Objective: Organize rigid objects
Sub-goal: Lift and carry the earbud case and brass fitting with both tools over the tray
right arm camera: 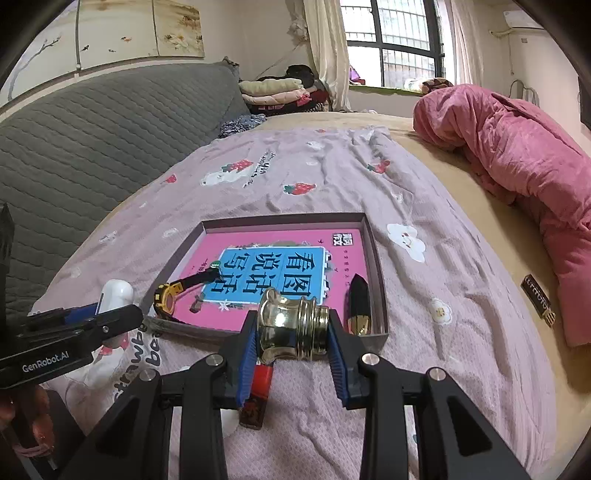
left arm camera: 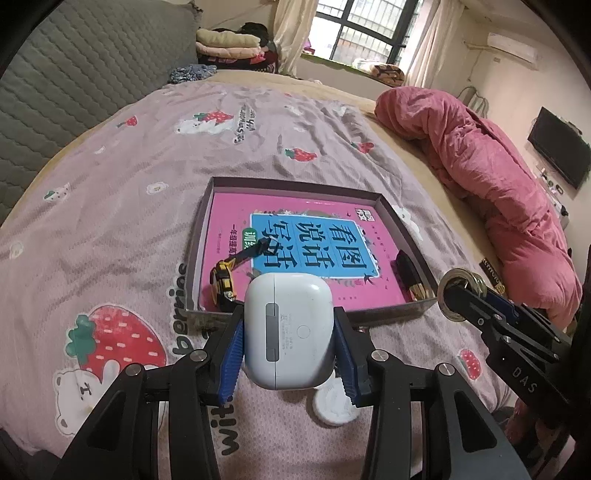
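A bedroom with a barred window (left arm camera: 364, 33) and a rolled pink duvet (left arm camera: 491, 177) holds a bed spread with a strawberry-print sheet (left arm camera: 122, 206) lettered "berries" and "with". On it lies a shallow box tray (left arm camera: 402, 218) lined with a pink book (right arm camera: 295, 243) whose big blue panel carries Chinese characters, upside down from here. A yellow-and-black watch (left arm camera: 223, 280) and a dark lipstick tube (right arm camera: 358, 302) lie inside. The left gripper (left arm camera: 290, 343), marked "GenRobot.AI", is clamped on a white earbud case (left arm camera: 291, 328), hinge facing the camera, long axis upright, just short of the tray's near wall. The right gripper (right arm camera: 291, 332), marked "DAS", squeezes a shiny gold cap (right arm camera: 291, 328) lying crosswise above a red stamp-like block (right arm camera: 258, 387).
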Available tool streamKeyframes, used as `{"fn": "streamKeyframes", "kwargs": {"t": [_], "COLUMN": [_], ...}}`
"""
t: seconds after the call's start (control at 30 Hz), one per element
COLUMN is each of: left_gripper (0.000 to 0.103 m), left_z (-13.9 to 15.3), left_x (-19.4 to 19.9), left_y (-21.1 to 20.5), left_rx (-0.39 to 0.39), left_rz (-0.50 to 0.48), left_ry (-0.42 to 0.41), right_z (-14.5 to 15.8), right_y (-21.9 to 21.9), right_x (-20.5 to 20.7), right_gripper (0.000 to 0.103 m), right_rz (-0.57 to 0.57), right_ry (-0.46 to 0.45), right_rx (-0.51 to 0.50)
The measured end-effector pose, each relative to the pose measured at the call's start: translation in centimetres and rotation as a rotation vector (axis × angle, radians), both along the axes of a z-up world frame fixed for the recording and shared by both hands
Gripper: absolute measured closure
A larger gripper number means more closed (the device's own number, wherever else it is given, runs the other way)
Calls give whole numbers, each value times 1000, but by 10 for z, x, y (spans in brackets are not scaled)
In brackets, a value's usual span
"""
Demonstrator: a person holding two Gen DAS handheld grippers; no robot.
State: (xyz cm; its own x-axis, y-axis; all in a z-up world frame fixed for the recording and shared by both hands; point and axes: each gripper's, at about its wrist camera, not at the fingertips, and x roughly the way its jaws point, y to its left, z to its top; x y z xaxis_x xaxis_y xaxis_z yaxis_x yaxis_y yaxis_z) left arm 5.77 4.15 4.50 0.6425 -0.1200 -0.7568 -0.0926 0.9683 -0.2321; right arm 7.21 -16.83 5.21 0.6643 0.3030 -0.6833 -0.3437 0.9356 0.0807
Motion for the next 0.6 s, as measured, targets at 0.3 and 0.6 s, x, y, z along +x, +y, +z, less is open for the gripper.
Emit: {"fn": "streamKeyframes", "kwargs": {"t": [0.3,0.6], "left_gripper": [57,57], "left_z": [3,3], "left_x": [8,28], "left_y": [6,4], "left_rx": [-9,-11], "left_rz": [13,4], "left_ry": [-14,-22], "right_z": [5,5], "right_y": [4,4], "right_x": [8,22], "right_gripper": [68,68], "right_rz": [2,2], "right_ry": [-14,-21], "right_rx": [3,0]}}
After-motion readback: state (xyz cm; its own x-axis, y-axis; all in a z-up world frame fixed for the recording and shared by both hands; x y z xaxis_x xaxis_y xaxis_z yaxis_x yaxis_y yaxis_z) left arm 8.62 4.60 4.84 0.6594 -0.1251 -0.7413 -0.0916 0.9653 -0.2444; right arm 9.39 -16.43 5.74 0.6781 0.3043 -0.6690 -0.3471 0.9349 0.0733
